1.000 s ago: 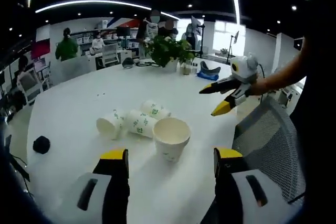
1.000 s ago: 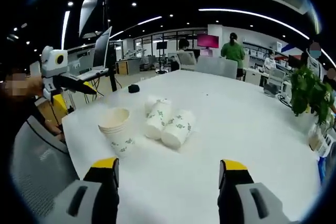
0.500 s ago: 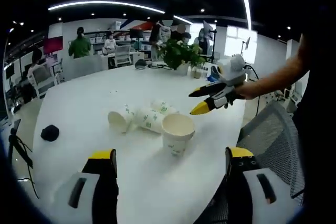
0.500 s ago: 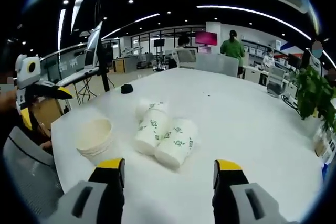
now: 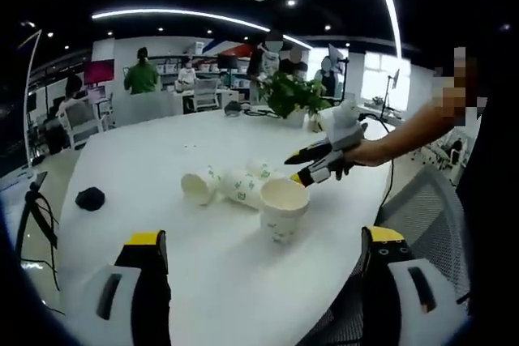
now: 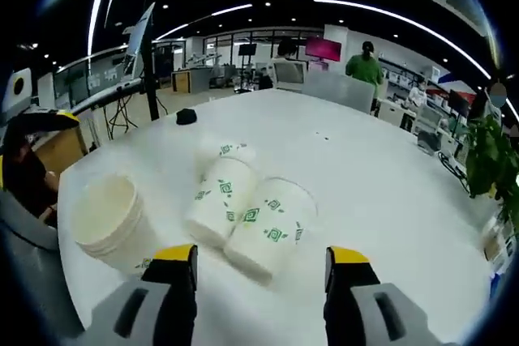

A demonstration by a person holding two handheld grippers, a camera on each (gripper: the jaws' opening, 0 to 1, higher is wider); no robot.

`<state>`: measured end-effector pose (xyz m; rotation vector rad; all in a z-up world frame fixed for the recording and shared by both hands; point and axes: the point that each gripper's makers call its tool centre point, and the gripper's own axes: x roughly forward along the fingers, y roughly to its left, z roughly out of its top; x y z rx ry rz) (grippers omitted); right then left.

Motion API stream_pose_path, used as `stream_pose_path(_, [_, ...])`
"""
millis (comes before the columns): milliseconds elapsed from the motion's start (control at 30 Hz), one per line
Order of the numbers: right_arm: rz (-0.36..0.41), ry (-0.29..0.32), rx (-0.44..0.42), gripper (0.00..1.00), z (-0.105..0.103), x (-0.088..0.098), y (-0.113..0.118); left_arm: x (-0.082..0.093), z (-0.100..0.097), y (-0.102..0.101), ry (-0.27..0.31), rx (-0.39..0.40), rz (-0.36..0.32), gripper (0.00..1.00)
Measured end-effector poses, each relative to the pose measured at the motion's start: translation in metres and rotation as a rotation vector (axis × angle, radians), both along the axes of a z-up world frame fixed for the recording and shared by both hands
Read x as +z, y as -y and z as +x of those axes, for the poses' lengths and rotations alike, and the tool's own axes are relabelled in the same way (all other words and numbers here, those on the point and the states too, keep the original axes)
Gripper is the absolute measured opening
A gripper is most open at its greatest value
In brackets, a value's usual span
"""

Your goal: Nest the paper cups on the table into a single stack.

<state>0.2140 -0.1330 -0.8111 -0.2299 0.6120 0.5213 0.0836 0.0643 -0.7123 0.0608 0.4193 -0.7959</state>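
Observation:
A stack of nested paper cups (image 5: 282, 208) stands upright near the table's edge, also seen at the left in the right gripper view (image 6: 109, 220). Three cups with green print lie on their sides beside it: one (image 6: 272, 224) just ahead of my right gripper (image 6: 261, 255), a second (image 6: 217, 204) against it, and a third (image 6: 219, 151) behind. My right gripper (image 5: 296, 168) hangs open over the lying cups (image 5: 242, 186), held by a hand. My left gripper (image 5: 263, 237) is open, back from the upright stack; it also shows at the left edge (image 6: 40, 131).
The white table (image 5: 162, 151) runs far back, with a black object (image 5: 90, 198) on it and a potted plant (image 5: 292, 95) at its far end. A grey mesh chair (image 5: 413, 208) stands at the near edge. People stand in the office behind.
My right gripper has moved forward and down towards the lying cups, which now loom larger between its jaws. My left gripper has drawn back a little. The cups have not moved.

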Motion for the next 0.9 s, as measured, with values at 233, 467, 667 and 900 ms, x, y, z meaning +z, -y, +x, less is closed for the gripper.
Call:
stream_pose_path(233, [-0.045,-0.030,0.024,0.60,0.004,-0.012,-0.006,-0.006,-0.004,-0.004,-0.020,0.002,0.025,0.99])
stream_pose_path(467, [-0.075,-0.057,0.018,0.52,0.006,-0.016,-0.002,-0.016,-0.006,-0.005,-0.048,0.008,0.042,0.96])
stream_pose_path(667, [-0.061,-0.070,0.001,0.46,0.009,-0.020,0.002,-0.020,-0.006,-0.009,-0.055,0.008,0.057,0.94])
stream_pose_path(900, [-0.044,-0.078,-0.020,0.40,0.009,-0.019,0.006,-0.025,-0.008,-0.010,-0.068,0.018,0.055,0.93])
